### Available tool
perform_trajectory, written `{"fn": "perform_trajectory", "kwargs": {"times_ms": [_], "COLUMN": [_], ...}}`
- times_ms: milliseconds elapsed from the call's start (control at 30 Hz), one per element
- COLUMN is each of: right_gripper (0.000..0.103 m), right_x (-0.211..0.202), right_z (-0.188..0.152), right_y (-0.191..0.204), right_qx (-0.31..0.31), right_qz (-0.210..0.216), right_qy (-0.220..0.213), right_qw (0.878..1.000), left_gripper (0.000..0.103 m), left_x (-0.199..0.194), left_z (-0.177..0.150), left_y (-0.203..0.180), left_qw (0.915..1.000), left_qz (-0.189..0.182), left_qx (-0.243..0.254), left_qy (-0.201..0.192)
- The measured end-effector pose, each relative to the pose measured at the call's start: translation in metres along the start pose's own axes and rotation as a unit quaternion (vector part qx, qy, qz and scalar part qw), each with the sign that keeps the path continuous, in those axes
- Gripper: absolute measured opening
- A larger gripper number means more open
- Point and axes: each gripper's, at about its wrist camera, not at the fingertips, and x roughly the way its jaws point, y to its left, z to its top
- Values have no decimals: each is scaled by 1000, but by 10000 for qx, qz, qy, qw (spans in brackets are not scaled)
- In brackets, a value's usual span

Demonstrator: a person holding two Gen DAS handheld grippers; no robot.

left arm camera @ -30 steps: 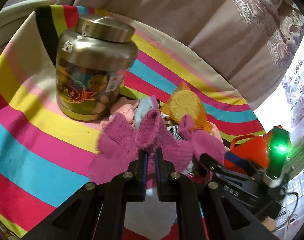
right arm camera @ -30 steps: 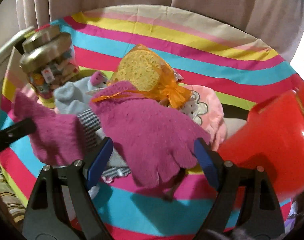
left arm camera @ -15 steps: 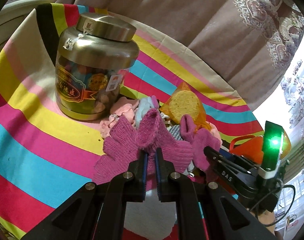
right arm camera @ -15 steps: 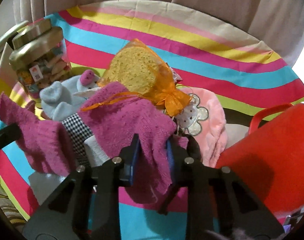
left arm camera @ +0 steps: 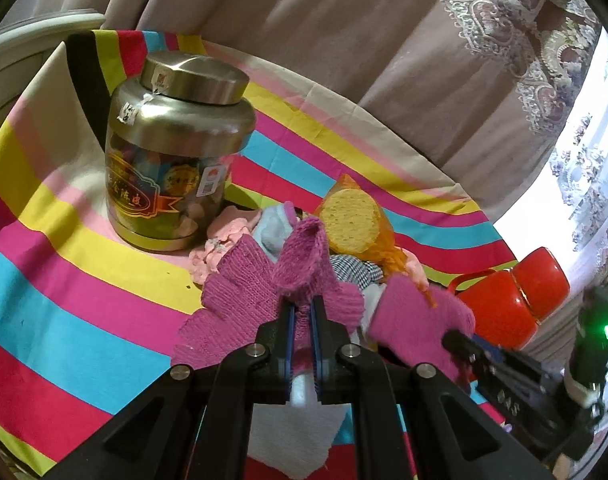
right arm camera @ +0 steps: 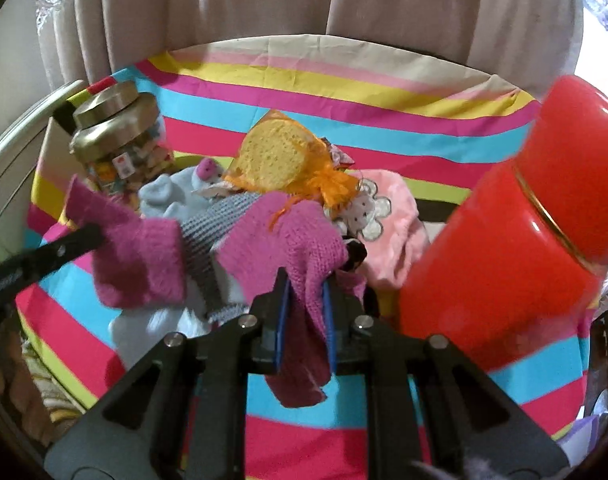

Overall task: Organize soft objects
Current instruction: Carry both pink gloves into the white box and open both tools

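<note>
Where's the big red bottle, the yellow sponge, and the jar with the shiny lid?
red bottle (right arm camera: 500,248), right wrist view, middle of its body.
yellow sponge (right arm camera: 274,156), right wrist view, its porous face.
jar (left arm camera: 196,76), left wrist view, its metal lid.

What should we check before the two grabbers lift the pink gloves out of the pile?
1. Left gripper pinching its magenta glove: ok, knit is bunched between the shut jaws.
2. Right gripper pinching the other magenta glove: ok, its jaws have just been closing and now clamp the fabric.
3. Orange ribbon of the sponge bag off the right glove: not ok, a strand lies across it.
4. Checked cloth clear of both gloves: cannot tell, it runs between them.
5. Red flask out of the way: not ok, it lies close beside the right gripper.
</note>
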Motion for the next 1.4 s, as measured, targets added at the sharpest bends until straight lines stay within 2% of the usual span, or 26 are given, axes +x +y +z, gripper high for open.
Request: {"fn": "perform_trajectory", "kwargs": {"times_ms": [333,600,867,1033,1267,1400], "right_gripper": [18,18,18,18,18,18], "right_x": [-52,-105,-160,-176,-187,-192], "right_z": [-39,-74,-122,-148,-145,-140], "right_y": [-23,-68,-131,-165,-170,-168], "right_qx": [286,717,1267,1773,1875,1826], "right_qz": [60,-63,-436,-392,-85,-107], "right_qy": [-41,-135,-216,-188,-378,-431], "right_qw": [9996,9973,9907,9832,9815,9822], "left_gripper": [8,8,8,8,8,8], "left_x": [-27,-54,-63,-65,-72,-75], "left_z": [-9,-29,-78,-103,-102,-101], "left_y": [-34,-84,-161,-197,-192,-192], "left_qw": [9993,9961,9829,9750,9788,9783], "left_qz": [-239,-650,-1361,-1543,-1418,-1435], "left_qx": [250,591,1164,1468,1355,1372], "left_qy": [-111,-71,439,627,589,599]}}
